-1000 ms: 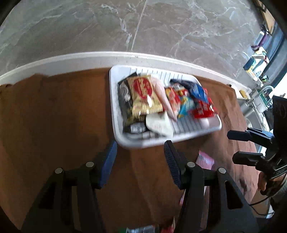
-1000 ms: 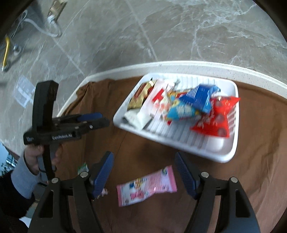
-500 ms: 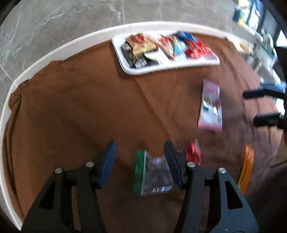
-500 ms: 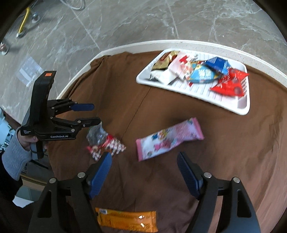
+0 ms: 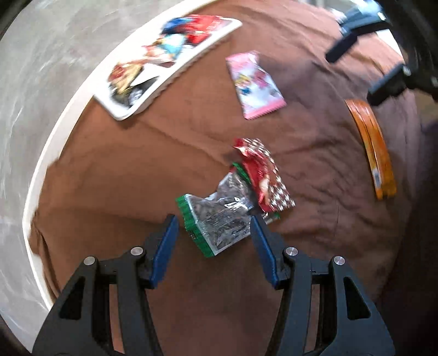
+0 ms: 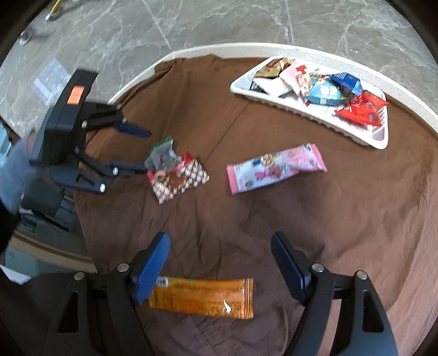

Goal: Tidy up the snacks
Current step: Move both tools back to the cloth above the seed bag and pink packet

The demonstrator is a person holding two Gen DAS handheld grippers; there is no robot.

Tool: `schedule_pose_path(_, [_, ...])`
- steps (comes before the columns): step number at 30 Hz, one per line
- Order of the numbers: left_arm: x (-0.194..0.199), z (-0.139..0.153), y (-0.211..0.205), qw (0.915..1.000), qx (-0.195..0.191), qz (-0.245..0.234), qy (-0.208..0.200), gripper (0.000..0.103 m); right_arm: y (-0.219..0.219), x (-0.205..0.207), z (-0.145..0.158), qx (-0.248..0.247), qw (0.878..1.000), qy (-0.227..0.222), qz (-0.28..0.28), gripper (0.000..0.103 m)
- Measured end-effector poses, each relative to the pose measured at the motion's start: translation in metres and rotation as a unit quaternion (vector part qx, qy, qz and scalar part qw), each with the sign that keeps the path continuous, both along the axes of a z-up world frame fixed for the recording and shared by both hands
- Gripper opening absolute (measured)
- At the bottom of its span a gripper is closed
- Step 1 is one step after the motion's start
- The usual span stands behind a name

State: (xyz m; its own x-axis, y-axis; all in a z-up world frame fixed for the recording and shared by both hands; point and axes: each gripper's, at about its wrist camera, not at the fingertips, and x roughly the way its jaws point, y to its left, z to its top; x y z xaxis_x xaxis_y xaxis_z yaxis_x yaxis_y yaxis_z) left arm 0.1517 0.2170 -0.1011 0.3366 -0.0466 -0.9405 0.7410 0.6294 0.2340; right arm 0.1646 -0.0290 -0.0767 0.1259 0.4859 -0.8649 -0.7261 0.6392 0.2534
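A white tray [image 6: 380,141] holding several snack packets sits at the far edge of the brown cloth; it also shows in the left wrist view [image 5: 164,82]. Loose on the cloth lie a pink packet [image 6: 276,168] [image 5: 253,85], a red patterned packet [image 6: 178,180] [image 5: 262,175], a clear green-edged packet [image 5: 216,216] [image 6: 161,153] and an orange bar [image 6: 202,297] [image 5: 372,148]. My left gripper [image 5: 213,235] is open, its fingers on either side of the green-edged packet. My right gripper [image 6: 220,265] is open just above the orange bar.
The brown cloth [image 6: 342,232] covers a round white-rimmed table [image 6: 246,46] over a grey marble floor [image 6: 191,22]. The table edge curves close on the left in the left wrist view [image 5: 35,191].
Both grippers have pulled back from the tray toward the near side of the table. The left one has come down around the green-edged packet; the right one now hovers by the orange bar.
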Motion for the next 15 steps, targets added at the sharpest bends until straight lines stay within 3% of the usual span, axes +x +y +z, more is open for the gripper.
schedule_pose_path(8, [0.000,-0.022,-0.019,0.9931,0.066,-0.097,0.007,0.053,-0.012,-0.005,-0.009,-0.014,1.000,0.006,-0.023,0.079])
schedule_pose_path(15, [0.024,-0.029,-0.020,0.9929,0.043,-0.102,0.044,0.054,-0.008,-0.003,-0.008,-0.009,0.999,0.007,-0.037,0.081])
